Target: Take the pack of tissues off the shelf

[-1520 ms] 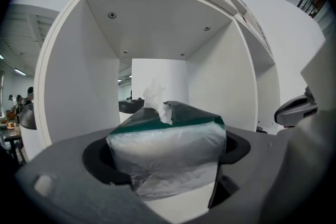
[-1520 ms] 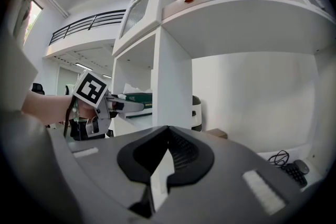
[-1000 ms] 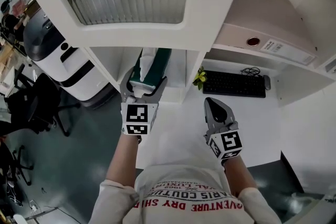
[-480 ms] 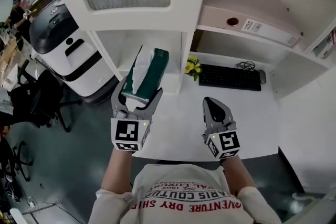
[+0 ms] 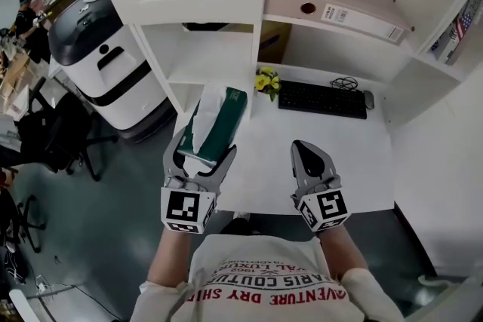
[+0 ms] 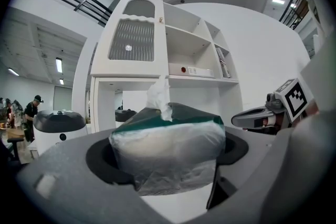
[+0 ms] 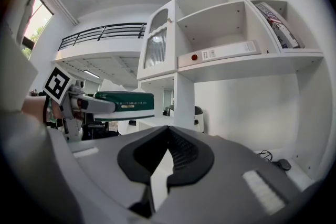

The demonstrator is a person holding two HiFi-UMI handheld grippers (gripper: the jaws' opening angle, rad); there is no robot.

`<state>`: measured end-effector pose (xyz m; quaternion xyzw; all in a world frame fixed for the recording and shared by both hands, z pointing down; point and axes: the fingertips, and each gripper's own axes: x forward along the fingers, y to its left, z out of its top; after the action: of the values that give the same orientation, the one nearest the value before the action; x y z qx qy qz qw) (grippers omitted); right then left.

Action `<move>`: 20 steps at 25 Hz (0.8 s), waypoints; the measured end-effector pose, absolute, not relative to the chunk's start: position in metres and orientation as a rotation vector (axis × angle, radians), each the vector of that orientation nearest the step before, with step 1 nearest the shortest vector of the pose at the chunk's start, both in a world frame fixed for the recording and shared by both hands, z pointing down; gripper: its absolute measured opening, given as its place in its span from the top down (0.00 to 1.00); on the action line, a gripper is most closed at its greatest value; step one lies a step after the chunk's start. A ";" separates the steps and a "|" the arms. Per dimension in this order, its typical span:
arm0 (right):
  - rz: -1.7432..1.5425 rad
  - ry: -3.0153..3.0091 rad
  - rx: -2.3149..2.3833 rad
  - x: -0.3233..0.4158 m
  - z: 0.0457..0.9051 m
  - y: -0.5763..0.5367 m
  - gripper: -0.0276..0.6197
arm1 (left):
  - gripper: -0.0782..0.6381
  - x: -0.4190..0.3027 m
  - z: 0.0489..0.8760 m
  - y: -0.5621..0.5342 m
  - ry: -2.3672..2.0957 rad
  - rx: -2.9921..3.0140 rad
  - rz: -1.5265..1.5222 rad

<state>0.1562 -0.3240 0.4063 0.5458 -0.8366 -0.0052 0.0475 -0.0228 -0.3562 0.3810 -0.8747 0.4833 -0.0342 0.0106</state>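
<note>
The pack of tissues (image 5: 217, 123) is clamped between the jaws of the left tongs (image 5: 199, 159), with a white sheet protruding from its top. It is held clear of the shelf (image 5: 211, 69) ahead, seemingly over the counter (image 5: 355, 156) edge. The right tongs (image 5: 306, 151), alongside, are closed on nothing.

The pack of tissues (image 5: 220, 121) is dark green (clear-wrapped), one white tissue poking out. The left gripper (image 5: 201, 159) clamps its end.

Noted: dark green pack of tissues (image 5: 216, 126), white tissue protruding; white shelf unit (image 5: 254, 5); black keyboard (image 5: 323, 99); yellow flowers (image 5: 266, 81), upper centre.
</note>
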 end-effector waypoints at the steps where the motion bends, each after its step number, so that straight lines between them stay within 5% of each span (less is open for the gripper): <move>1: -0.028 -2.564 1.650 0.155 0.405 -0.319 0.95 | 0.28 -0.022 0.383 -0.350 1.512 -2.733 -0.110; 20: -0.114 -2.606 1.549 0.143 0.392 -0.301 0.95 | 0.28 -0.013 0.389 -0.324 1.489 -2.725 -0.132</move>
<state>0.1430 -0.3006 0.3925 0.5099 -0.8577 -0.0375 0.0537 -0.0131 -0.3243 0.3891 -0.8766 0.4790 -0.0423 0.0165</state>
